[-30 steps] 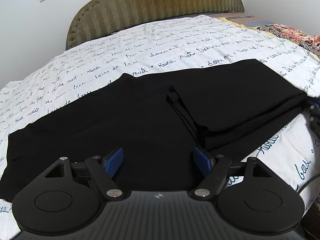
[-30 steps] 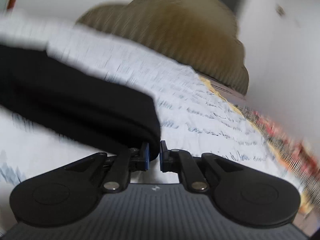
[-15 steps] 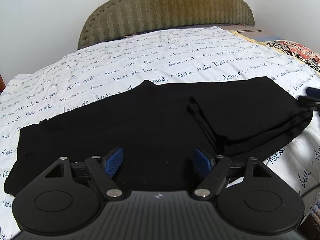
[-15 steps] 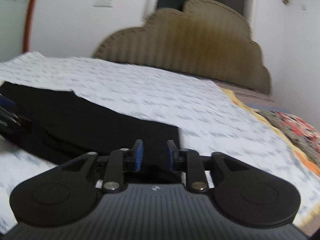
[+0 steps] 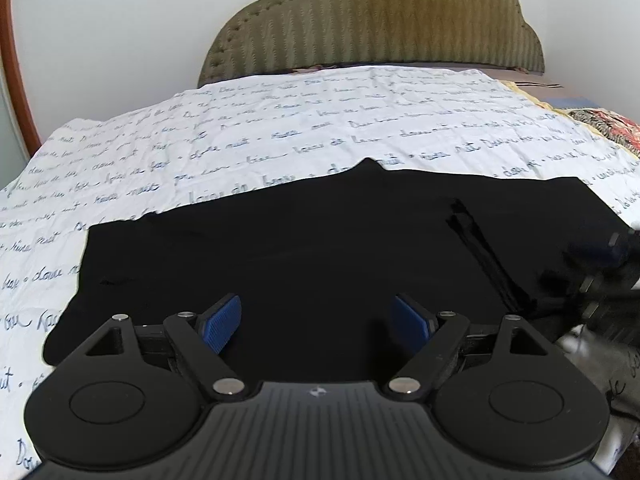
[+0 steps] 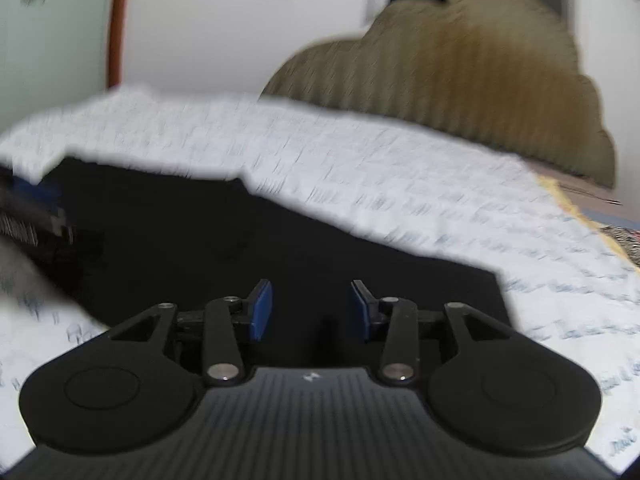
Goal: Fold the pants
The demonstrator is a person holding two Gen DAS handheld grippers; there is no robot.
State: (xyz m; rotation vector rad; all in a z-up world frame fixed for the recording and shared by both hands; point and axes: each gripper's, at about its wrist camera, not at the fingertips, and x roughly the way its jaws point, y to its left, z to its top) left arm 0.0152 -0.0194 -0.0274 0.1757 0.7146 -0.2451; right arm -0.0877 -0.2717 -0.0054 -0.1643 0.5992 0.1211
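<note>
Black pants lie flat on the bed, with the right part folded back over itself; the folded edge runs down the right side in the left wrist view. My left gripper hovers over the near middle of the pants, its jaws opening wide with nothing between them. The right gripper shows blurred at the right edge there. In the blurred right wrist view, my right gripper is above the pants near their right end, jaws opening, holding nothing. The left gripper appears at the left edge.
The bed is covered by a white sheet with blue handwriting print. An olive padded headboard stands at the far end against a white wall. A patterned red blanket lies at the right edge. A wooden door frame is at left.
My right gripper let go of the pants' edge and opened, drawing back and up. The left gripper shifted sideways over the pants and opened a little wider.
</note>
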